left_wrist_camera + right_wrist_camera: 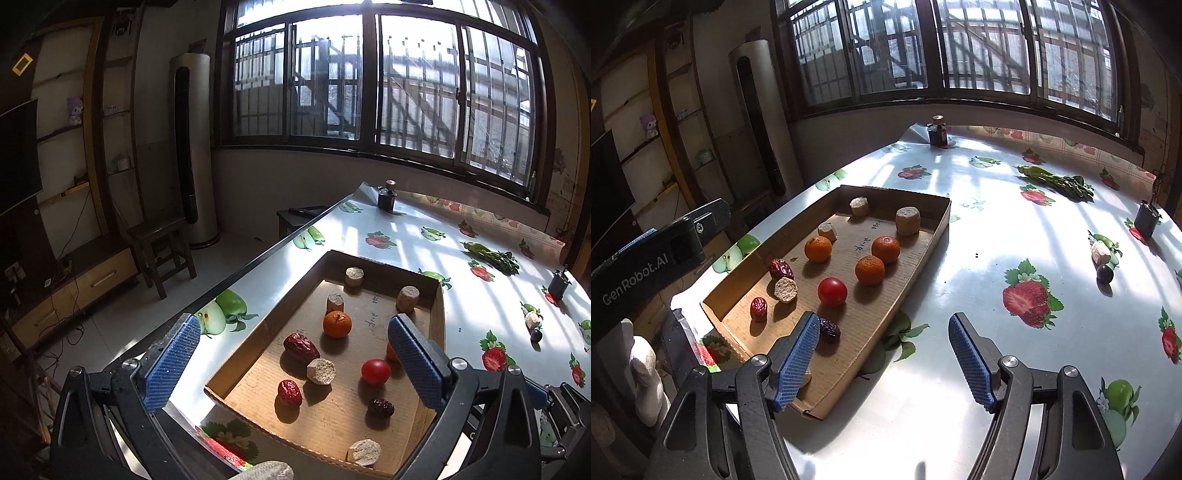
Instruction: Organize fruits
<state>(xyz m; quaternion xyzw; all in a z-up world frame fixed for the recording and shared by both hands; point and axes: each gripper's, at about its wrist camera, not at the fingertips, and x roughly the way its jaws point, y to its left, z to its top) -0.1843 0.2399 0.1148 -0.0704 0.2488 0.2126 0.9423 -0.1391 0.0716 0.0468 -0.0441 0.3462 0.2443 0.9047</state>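
Observation:
A shallow cardboard tray (934, 236) (439, 314) lies on the table. It holds three oranges (870, 270), a red tomato (832, 292) (375, 372), red dates (759, 309) (301, 349), a dark date (829, 329) and several beige cork-like chunks (907, 220). A dark grape (1104, 274) and one beige chunk (1100, 252) lie loose at the table's far right. My left gripper (293, 363) is open and empty over the tray's near end. My right gripper (882, 356) is open and empty at the tray's near right corner.
A bunch of green vegetables (1056, 182) lies at the back right. A small dark jar (937, 133) stands at the far edge and a black holder (1147, 220) at the right edge. The table (960, 288) has a glossy fruit-print cover; its left edge drops to the floor.

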